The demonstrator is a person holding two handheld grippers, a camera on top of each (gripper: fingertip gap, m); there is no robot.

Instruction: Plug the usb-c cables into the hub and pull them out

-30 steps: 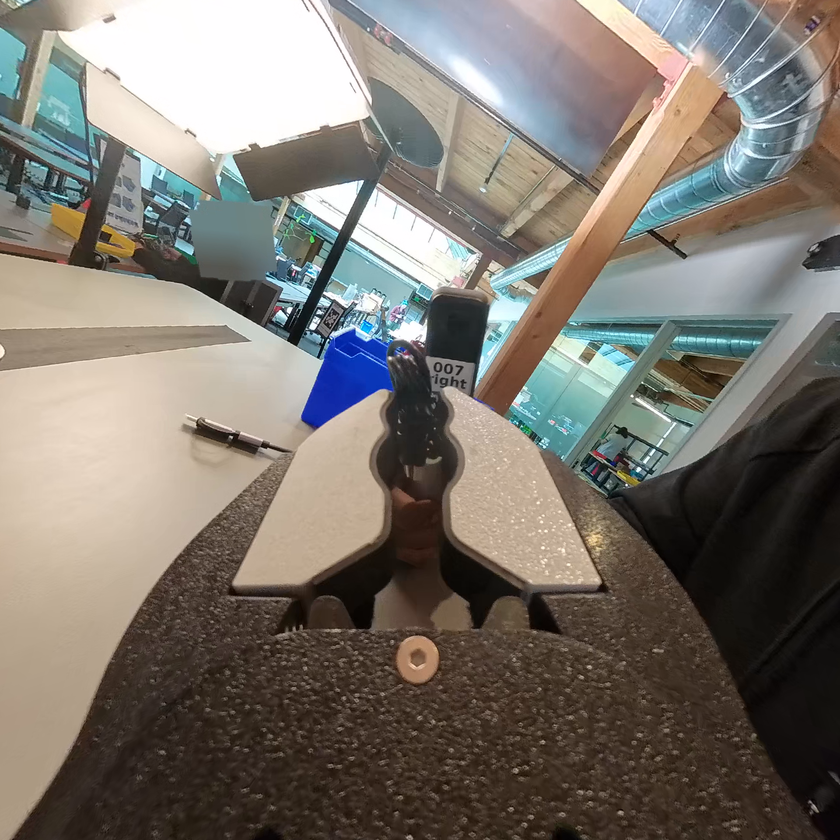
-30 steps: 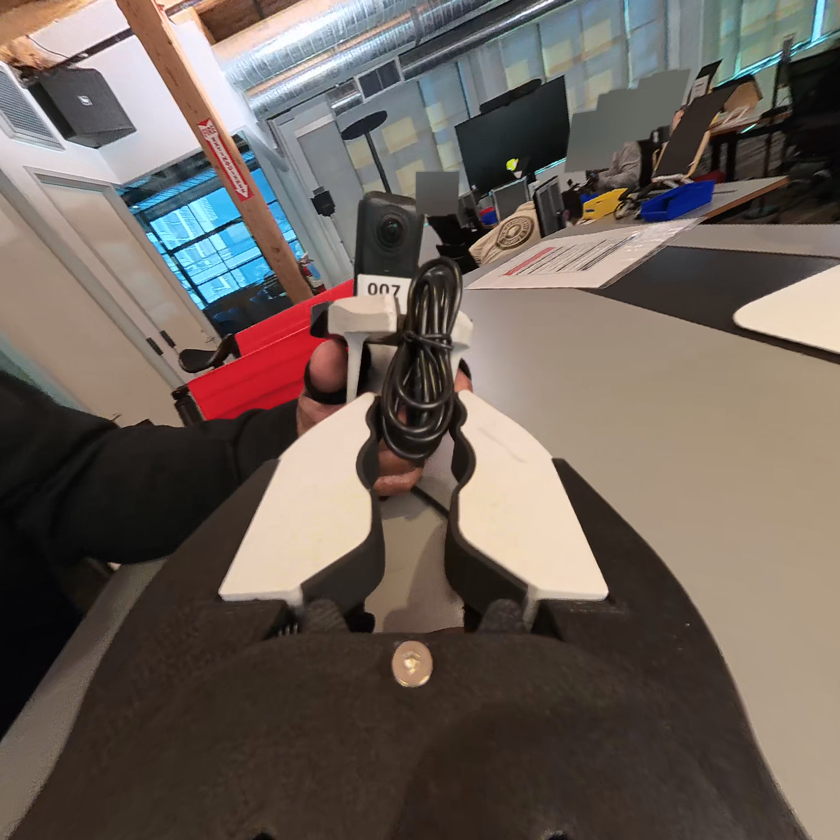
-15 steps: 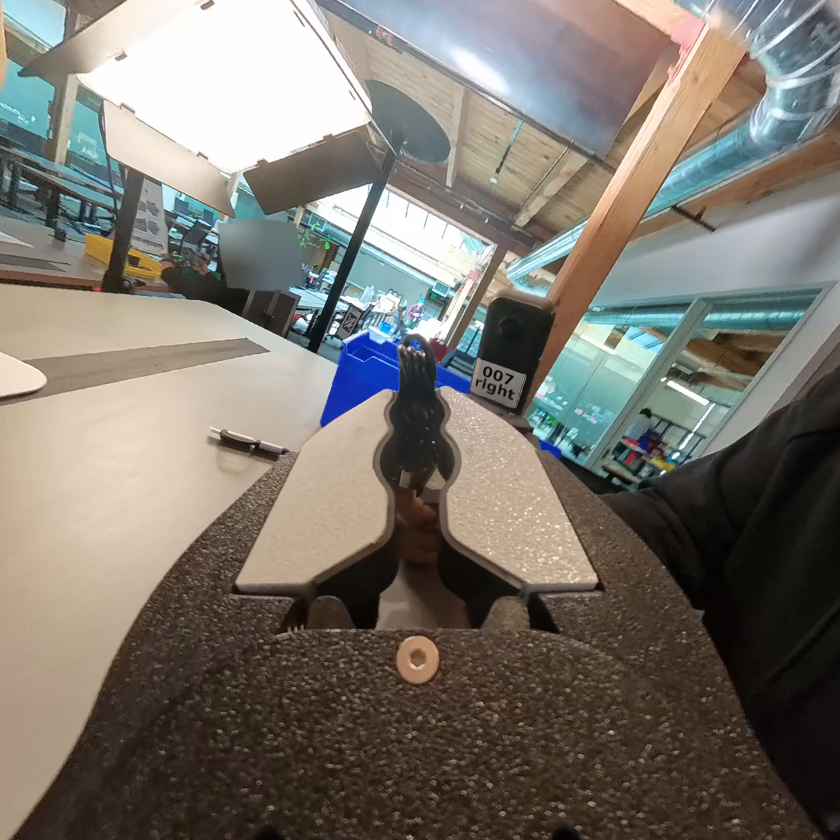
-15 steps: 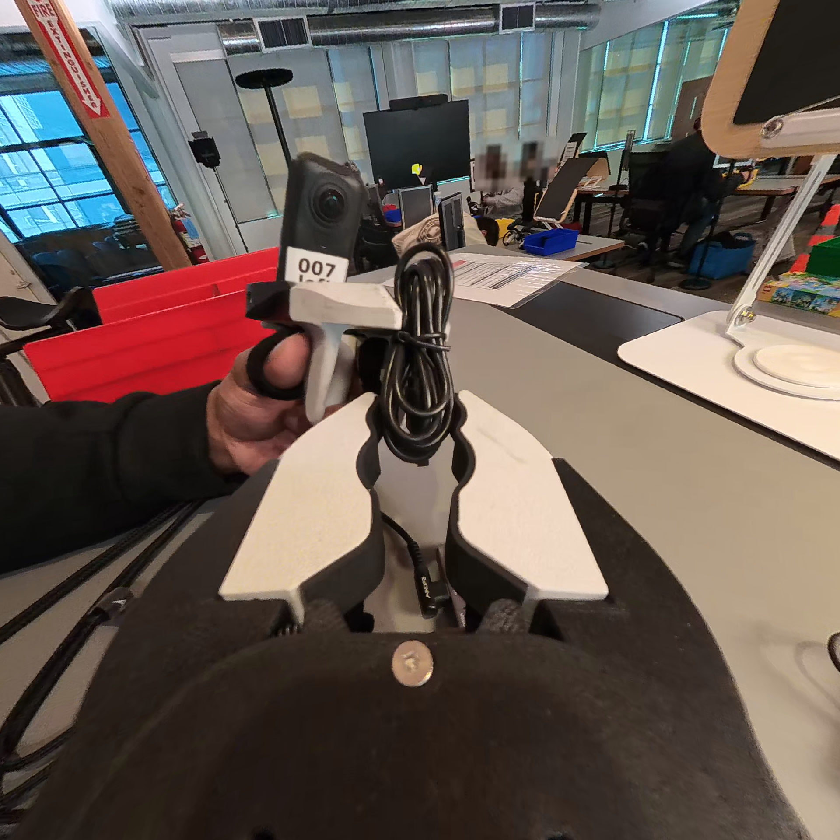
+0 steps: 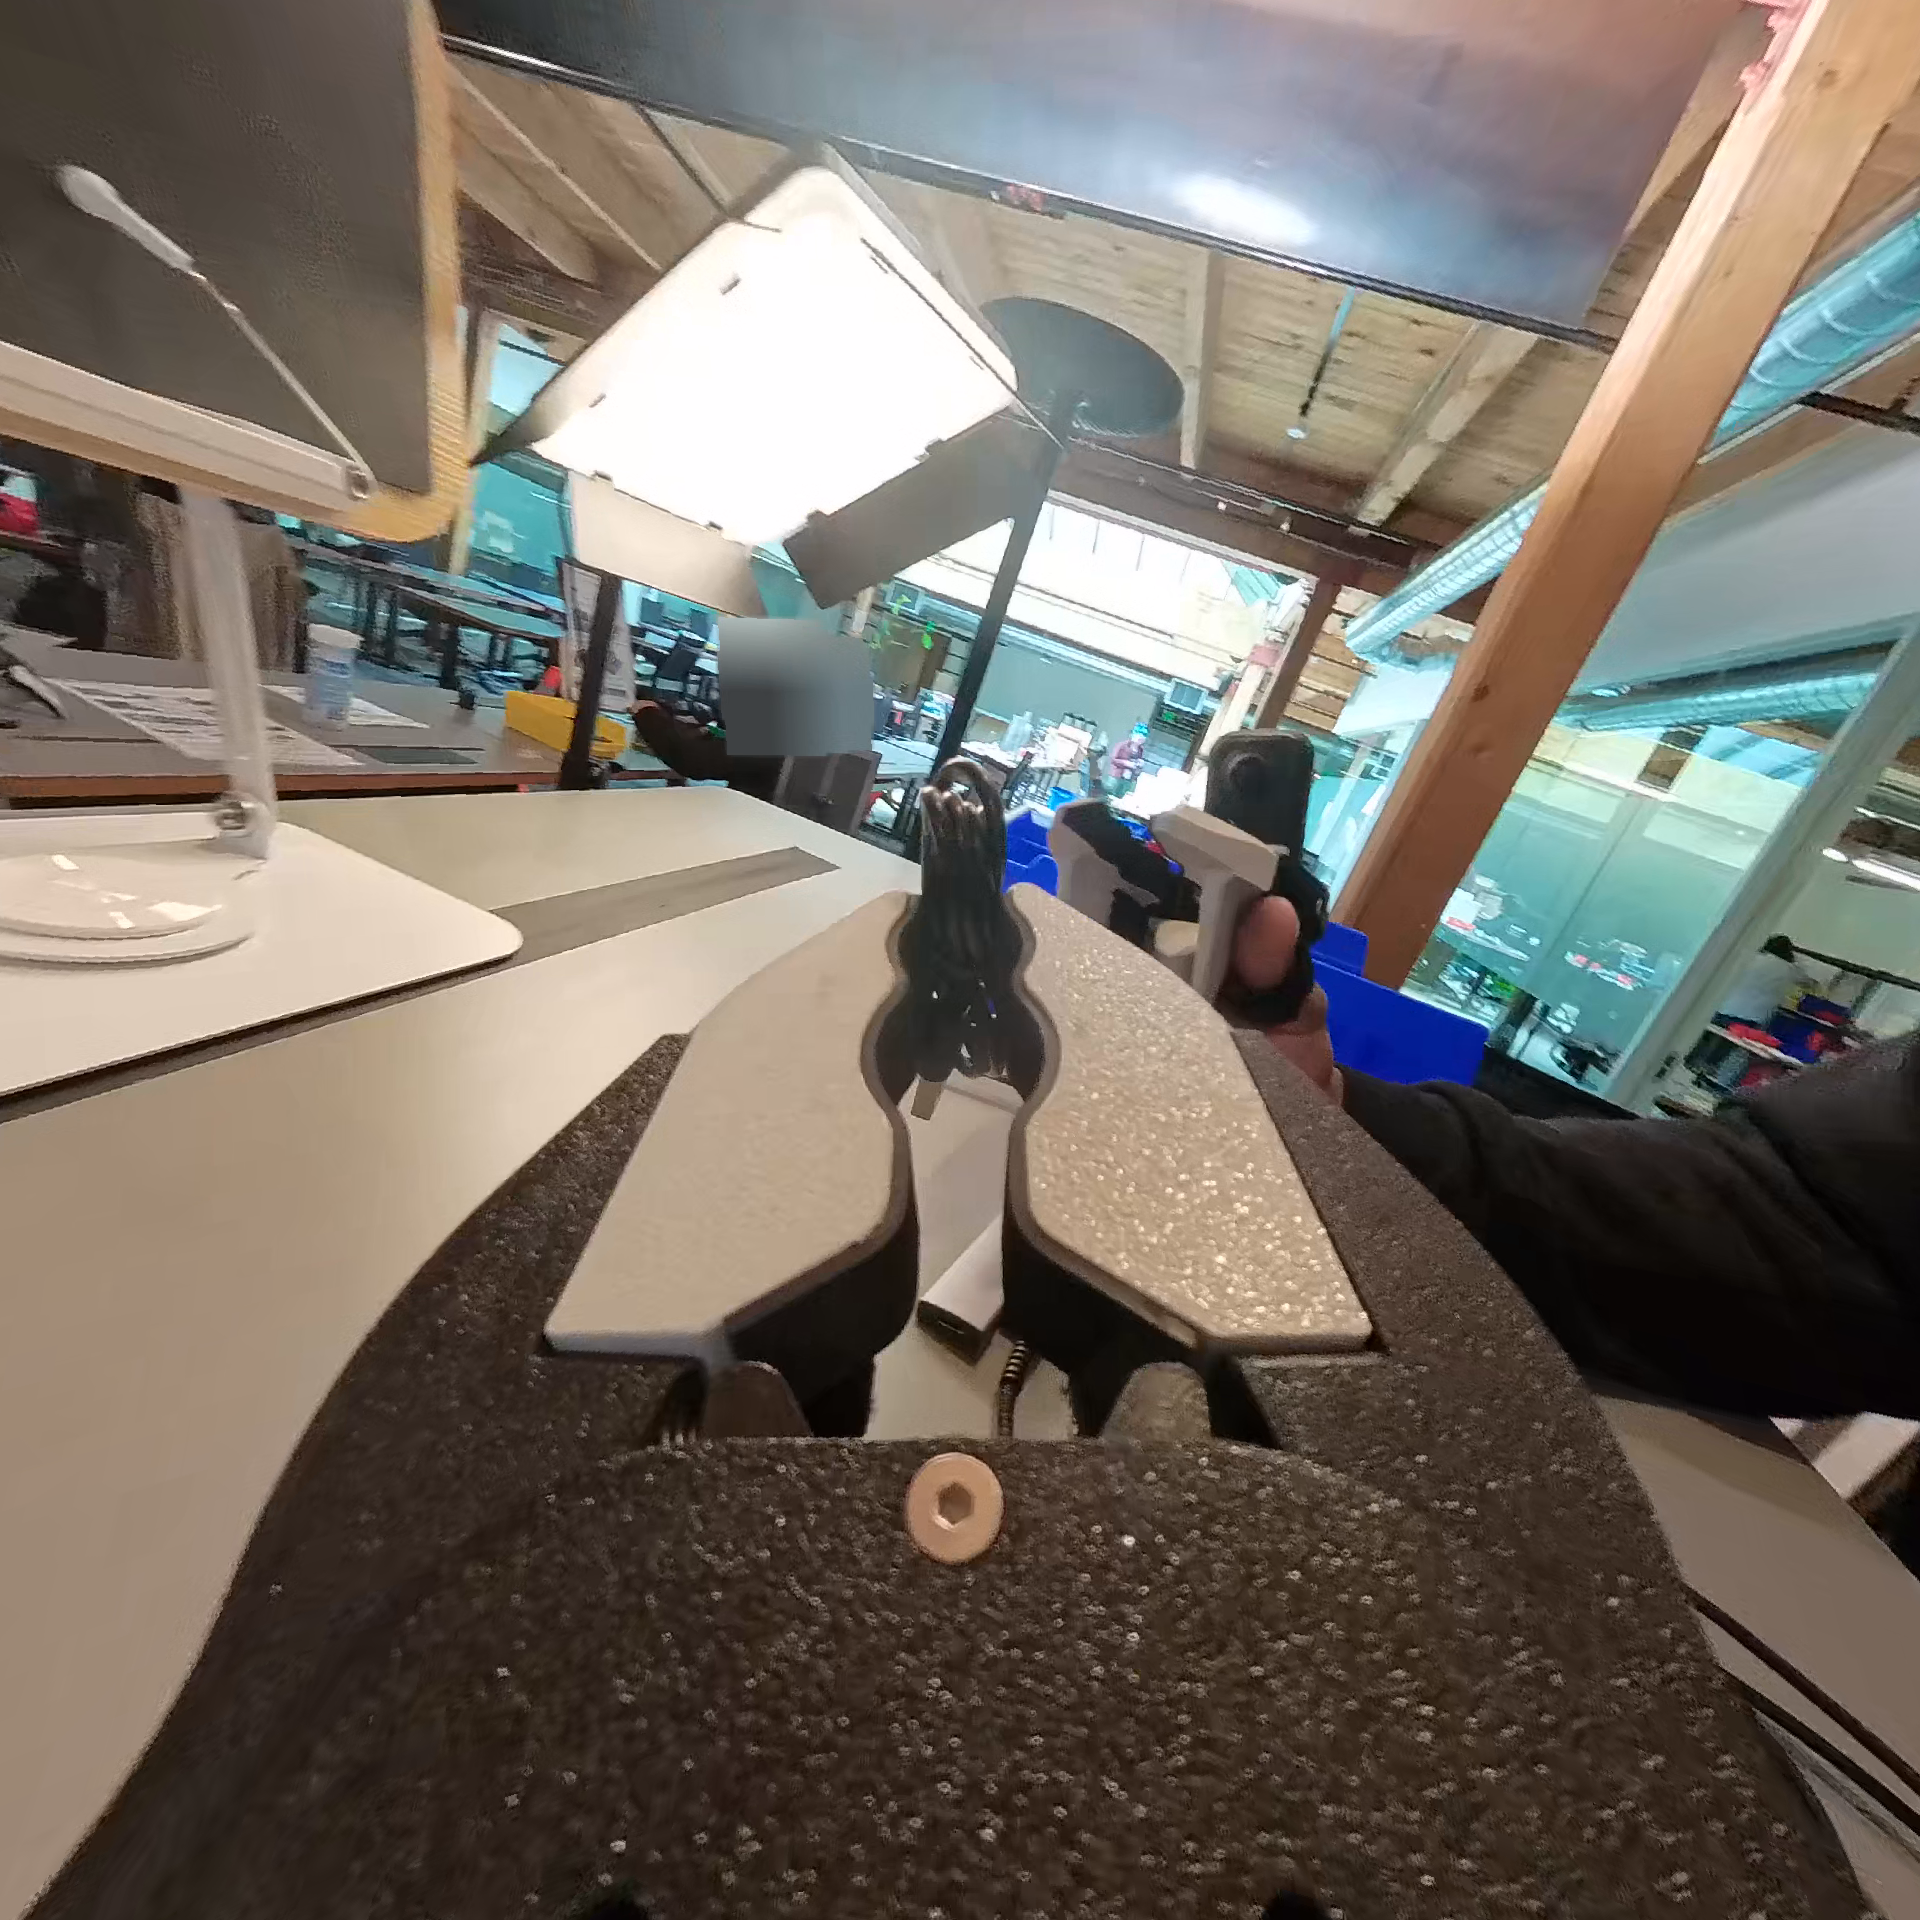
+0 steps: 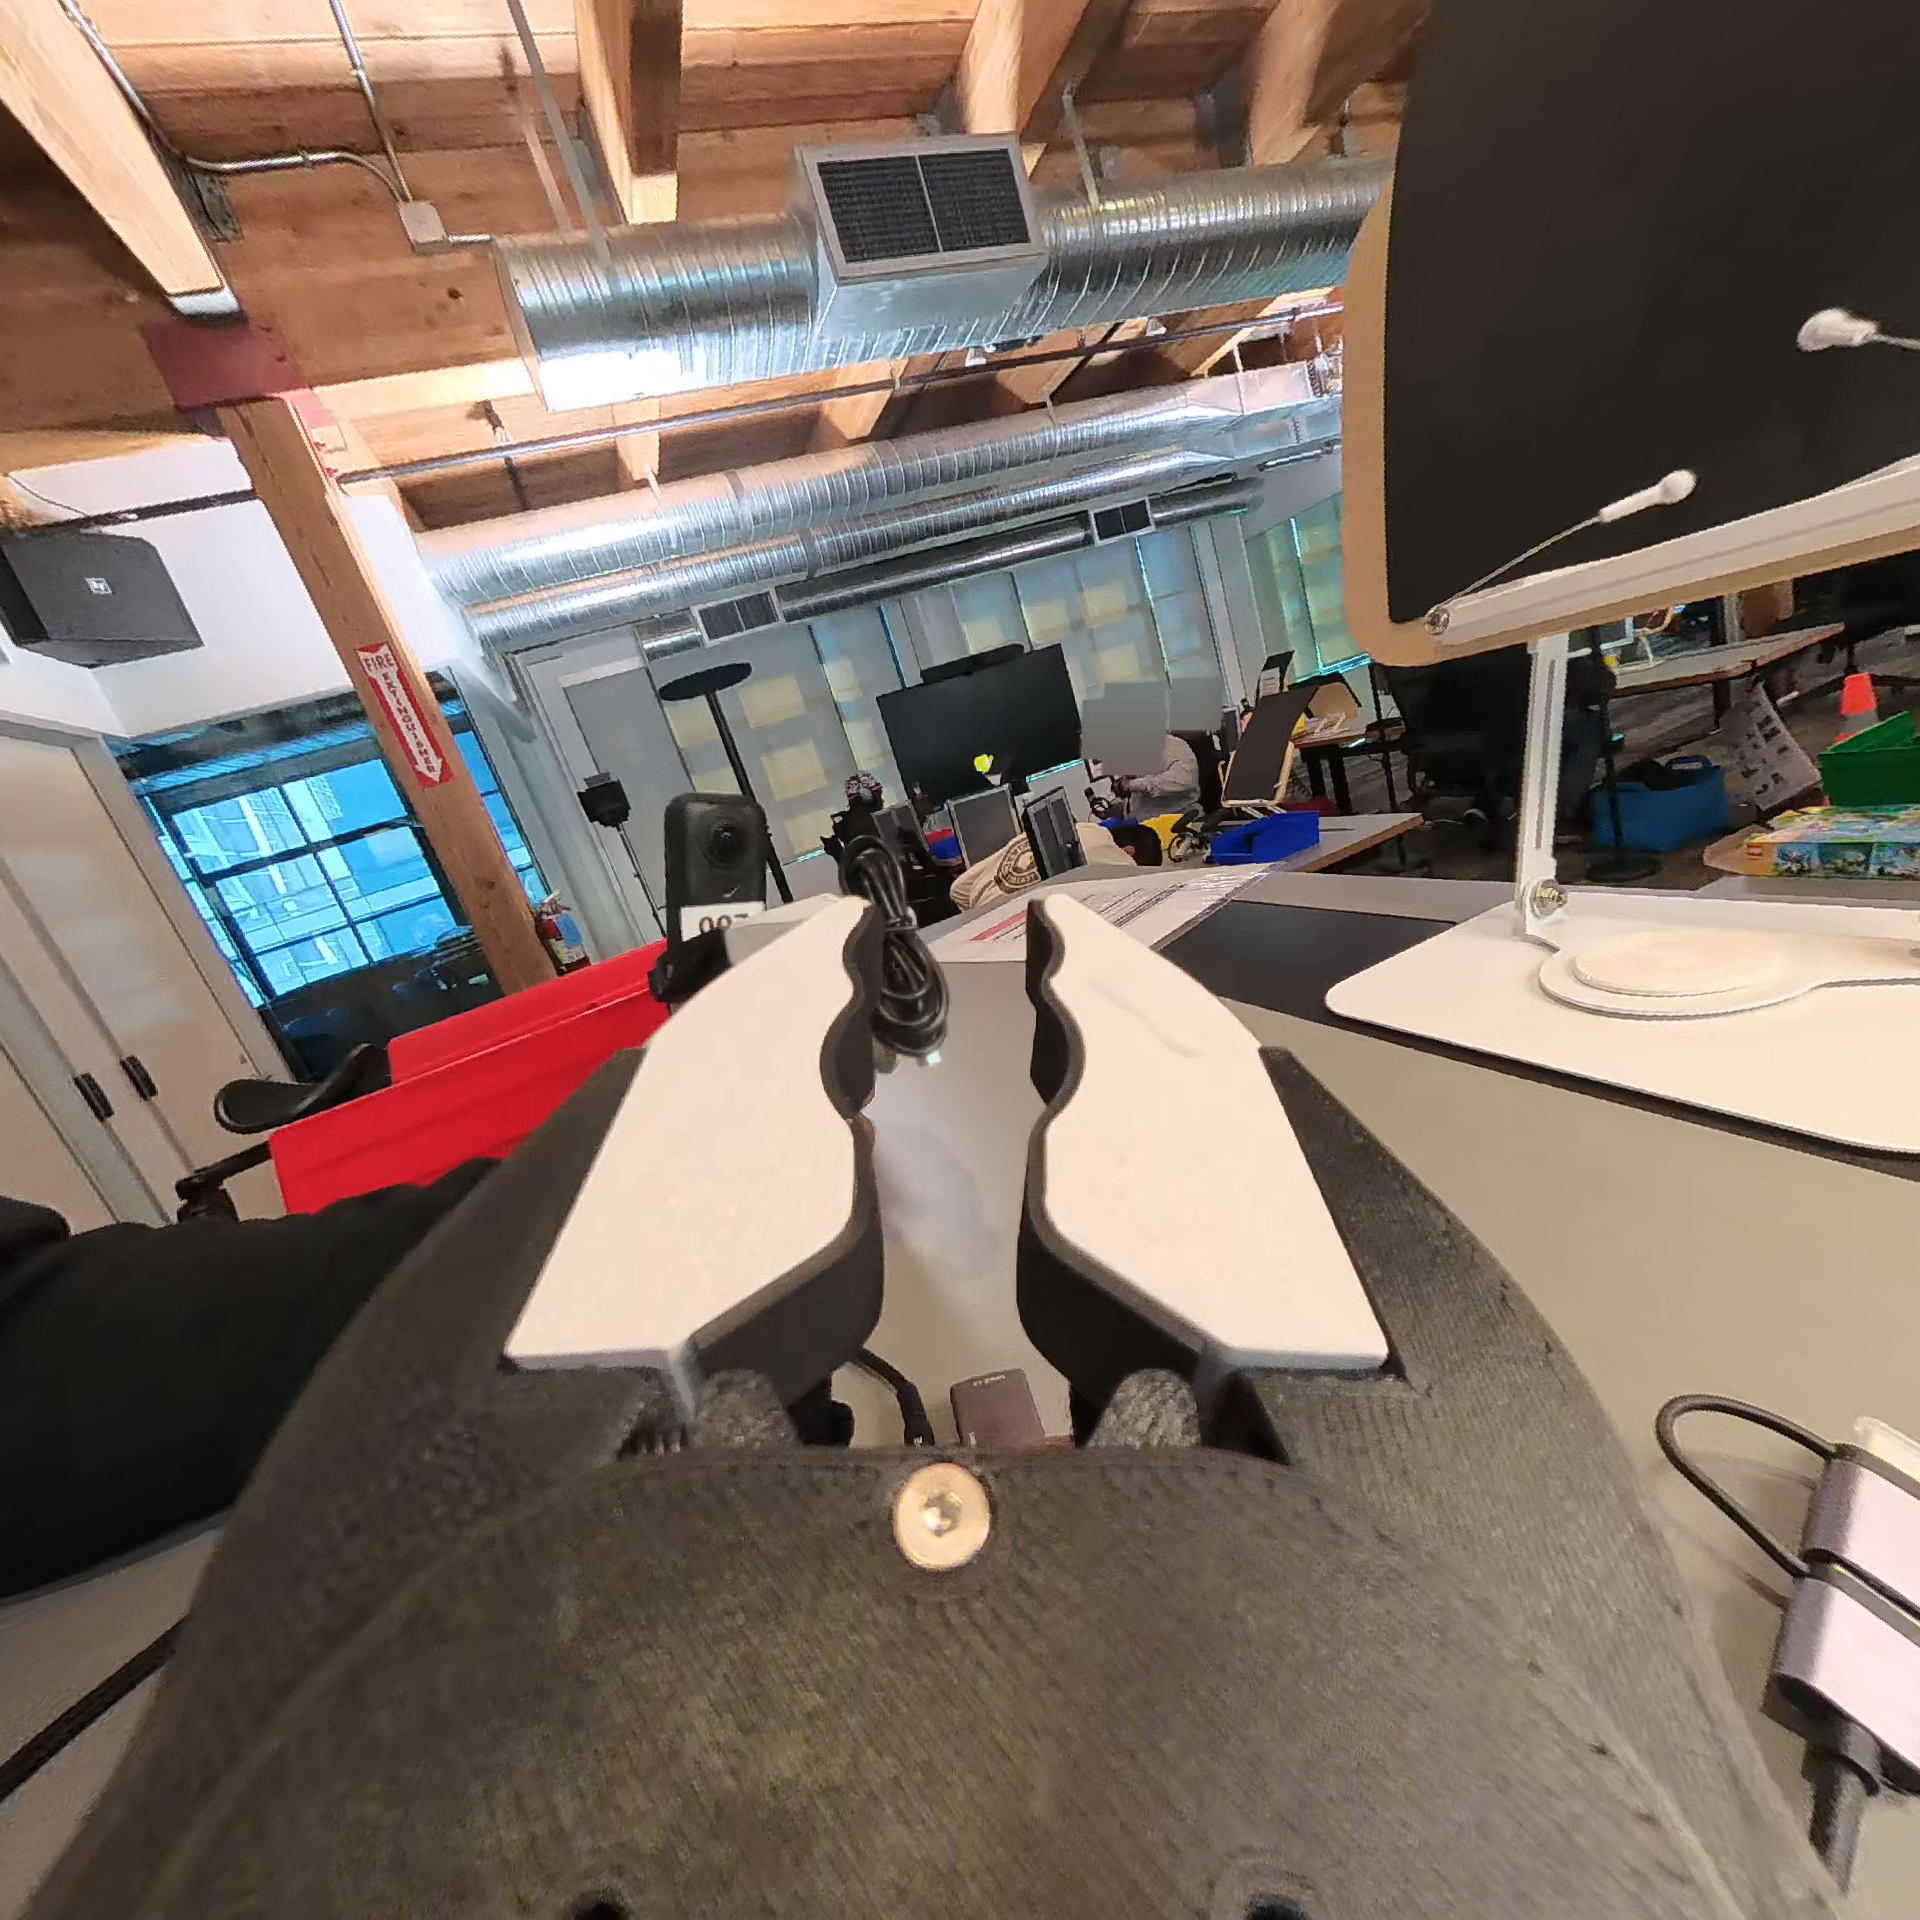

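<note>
My left gripper (image 5: 961,904) is shut on a coiled black usb-c cable (image 5: 956,831) and holds it upright above the grey table (image 5: 260,1195). My right gripper (image 6: 948,920) is open, and the same cable bundle (image 6: 899,977) stands in the gap beside its left finger. The right gripper also shows in the left wrist view (image 5: 1143,862), held in a hand just right of the cable. A silver hub (image 5: 961,1304) lies on the table under my left fingers. Grey hubs (image 6: 1860,1621) with a black lead lie at the lower right.
A white stand with a flat base plate (image 6: 1662,997) and a dark panel above it sits on the table; it also shows in the left wrist view (image 5: 312,935). Blue bins (image 5: 1392,1018) and a red bin (image 6: 468,1081) stand past the table edge. A printed sheet (image 6: 1143,894) lies farther back. My hands' fingertips stand some 11 cm from each other.
The right gripper has opened and let go of the cable bundle, which both grippers held before. The left gripper keeps hold of it. Both views have swung towards the white stand.
</note>
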